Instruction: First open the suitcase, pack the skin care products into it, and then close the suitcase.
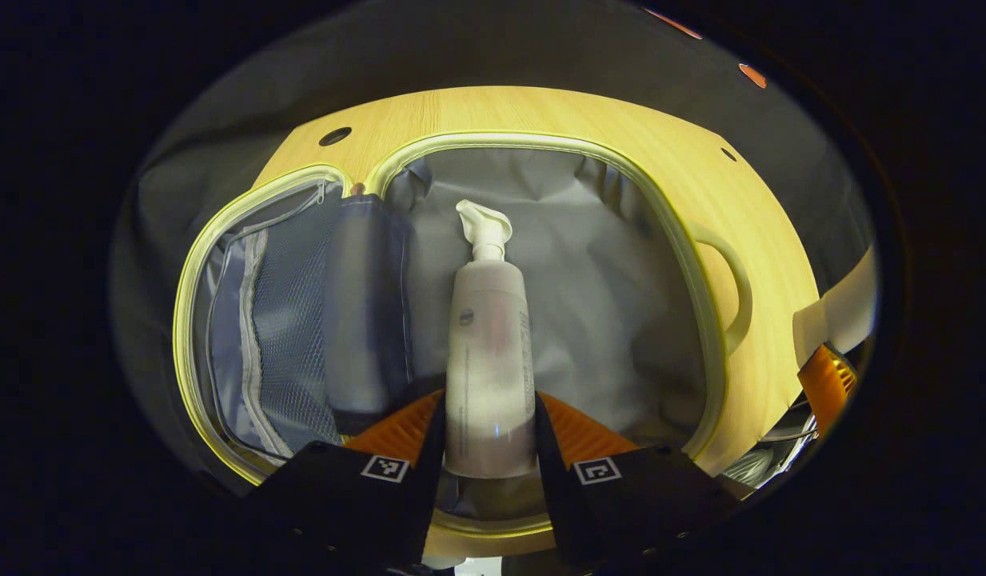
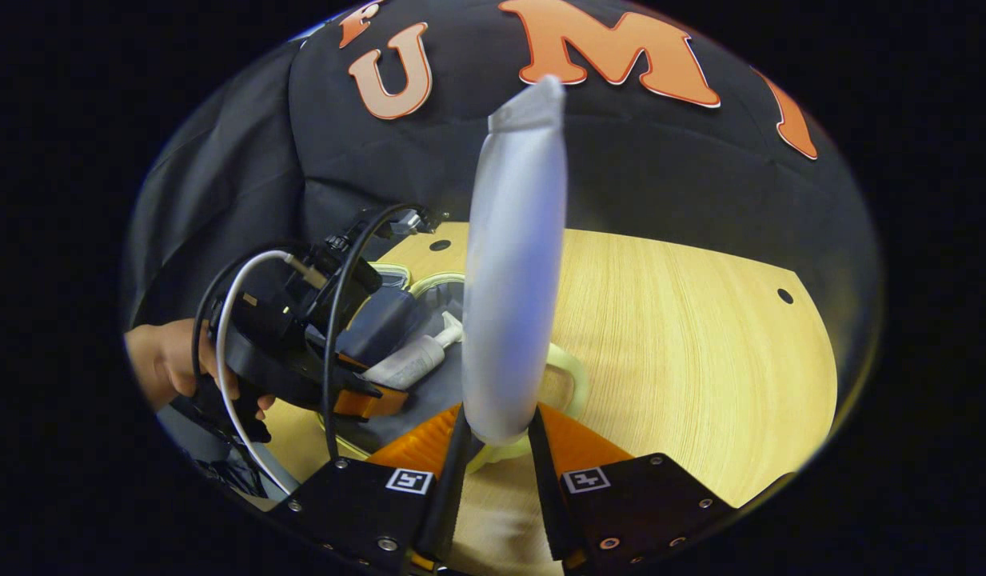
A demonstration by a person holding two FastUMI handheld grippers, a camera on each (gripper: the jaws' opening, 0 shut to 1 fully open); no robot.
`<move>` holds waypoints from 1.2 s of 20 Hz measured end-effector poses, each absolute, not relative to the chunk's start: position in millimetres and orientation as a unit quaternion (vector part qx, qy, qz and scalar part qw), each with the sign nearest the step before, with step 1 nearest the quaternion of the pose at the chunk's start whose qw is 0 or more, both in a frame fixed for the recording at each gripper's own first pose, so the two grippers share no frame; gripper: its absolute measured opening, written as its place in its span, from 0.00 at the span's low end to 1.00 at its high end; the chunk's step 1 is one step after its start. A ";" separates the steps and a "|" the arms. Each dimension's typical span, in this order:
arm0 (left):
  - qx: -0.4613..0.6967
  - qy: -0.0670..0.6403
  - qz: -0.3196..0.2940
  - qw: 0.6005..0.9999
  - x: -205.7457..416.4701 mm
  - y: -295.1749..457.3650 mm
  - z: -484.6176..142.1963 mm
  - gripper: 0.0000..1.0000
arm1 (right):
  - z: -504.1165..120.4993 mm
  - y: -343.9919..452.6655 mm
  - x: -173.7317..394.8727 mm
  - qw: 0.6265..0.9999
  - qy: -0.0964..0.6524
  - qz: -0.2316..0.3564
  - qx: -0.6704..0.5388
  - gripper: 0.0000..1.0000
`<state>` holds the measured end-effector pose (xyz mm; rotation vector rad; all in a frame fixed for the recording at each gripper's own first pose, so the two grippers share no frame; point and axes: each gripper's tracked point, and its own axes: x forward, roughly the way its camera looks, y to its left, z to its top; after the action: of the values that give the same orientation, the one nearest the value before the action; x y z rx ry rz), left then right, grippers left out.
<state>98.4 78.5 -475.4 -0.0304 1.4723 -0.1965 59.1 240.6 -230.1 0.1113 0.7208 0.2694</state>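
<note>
We cannot read the pump bottle (image 1: 490, 352) label; it is blurred. At nine o'clock, the hand (image 2: 166, 362) is cut off.

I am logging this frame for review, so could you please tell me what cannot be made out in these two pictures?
- Left gripper view: the pump bottle base, hidden between the left gripper fingers; its label print is too blurred to read.
- Left gripper view: the suitcase near rim, covered by the gripper body.
- Right gripper view: the tube held in the right gripper is blurred, and it hides part of the suitcase behind it.
</note>
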 end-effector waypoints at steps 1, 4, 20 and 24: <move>-0.016 0.672 -0.082 0.736 99.1 75.6 -474.4 0.60 | -233.0 240.4 60.5 0.923 0.356 0.134 0.055 0.45; -0.033 0.679 -0.071 0.730 93.8 69.7 -484.3 0.60 | -236.2 249.4 61.0 0.915 0.367 0.154 0.064 0.45; -0.036 0.505 0.082 0.858 110.9 207.2 -372.3 0.73 | -282.2 308.9 63.4 0.854 0.469 0.210 0.083 0.45; -0.043 0.482 0.156 0.861 109.5 287.5 -341.8 0.74 | -301.3 327.9 59.2 0.826 0.514 0.210 0.100 0.50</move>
<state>109.5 287.5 -341.8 -0.0906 1.0104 0.3272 59.2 327.9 -301.3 0.2117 1.0922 0.4461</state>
